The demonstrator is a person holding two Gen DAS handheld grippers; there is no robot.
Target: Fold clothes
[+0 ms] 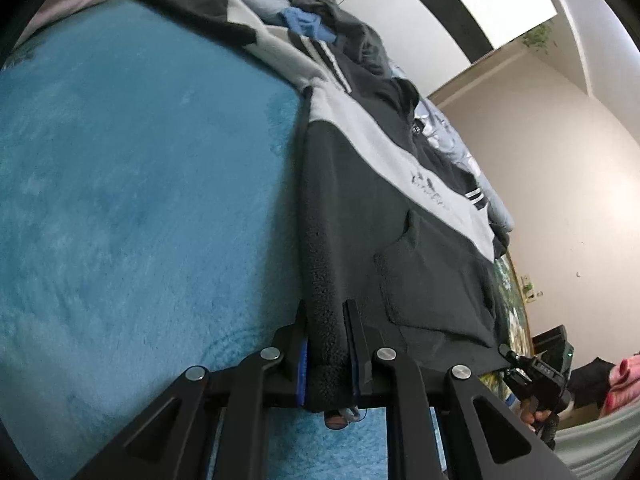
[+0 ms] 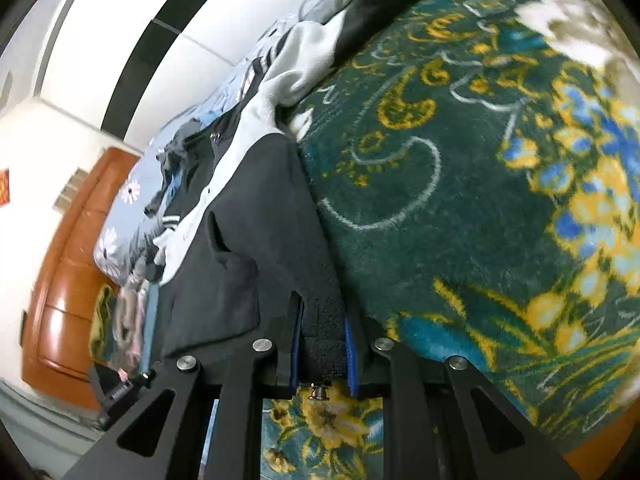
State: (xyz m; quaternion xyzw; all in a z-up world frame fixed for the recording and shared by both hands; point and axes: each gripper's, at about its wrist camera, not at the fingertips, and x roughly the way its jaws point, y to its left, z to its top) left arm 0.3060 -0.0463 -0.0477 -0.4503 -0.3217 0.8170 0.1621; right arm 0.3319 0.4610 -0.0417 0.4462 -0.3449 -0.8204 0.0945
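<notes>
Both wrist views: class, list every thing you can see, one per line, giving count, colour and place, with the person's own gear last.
Fleece jacket: one, dark grey with a pale grey band, spread on the bed, hem corners gripped.
Plush blanket: one, plain teal, beside the jacket.
Floral blanket: one, dark green with yellow and blue, on its other side.
Clothes heap: several, grey and blue, beyond the jacket.
Headboard: one, orange-brown wood.
Left gripper: black, fingers shut on the hem.
Right gripper: black, likewise.
</notes>
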